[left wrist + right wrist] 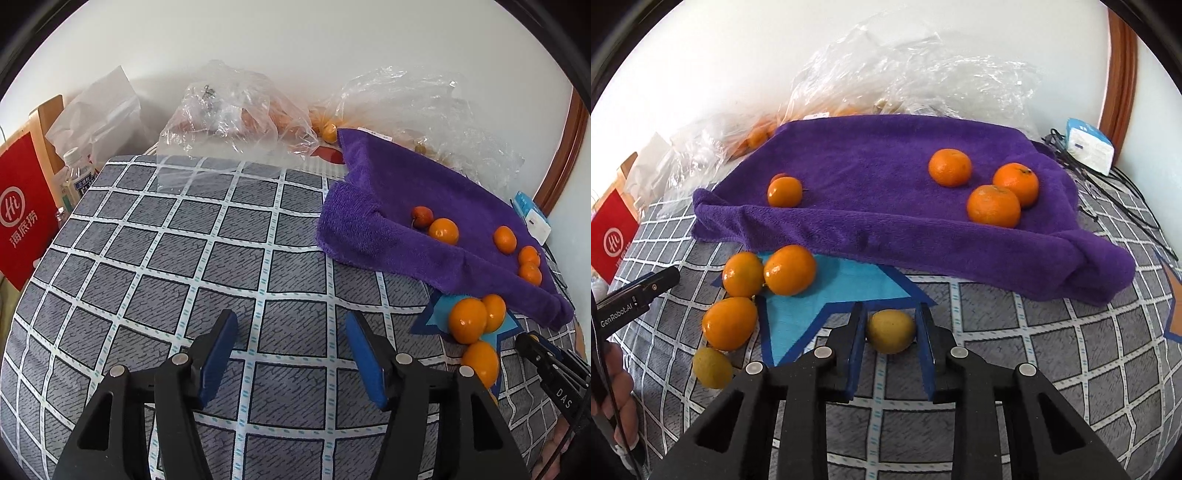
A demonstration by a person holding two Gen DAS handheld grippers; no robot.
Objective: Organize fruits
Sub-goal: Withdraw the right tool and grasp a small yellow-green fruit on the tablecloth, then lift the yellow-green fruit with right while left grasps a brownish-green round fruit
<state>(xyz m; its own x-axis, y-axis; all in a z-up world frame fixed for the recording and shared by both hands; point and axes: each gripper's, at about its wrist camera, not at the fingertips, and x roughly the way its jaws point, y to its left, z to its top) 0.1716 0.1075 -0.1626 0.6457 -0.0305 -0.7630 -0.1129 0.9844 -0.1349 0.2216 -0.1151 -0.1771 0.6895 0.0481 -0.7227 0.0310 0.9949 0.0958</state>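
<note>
A yellow fruit (891,331) is flanked by the open jaws of the right gripper (891,325) on the checked tabletop (1052,350), near its front edge; contact cannot be told. Four oranges (949,167) are scattered on the purple towel (886,155) toward the back edge. The left gripper (291,332) is held open over bare checked cloth.

Open left hand-held gripper (291,332) above checked cloth (166,258), oranges (469,319) rightward.
</note>
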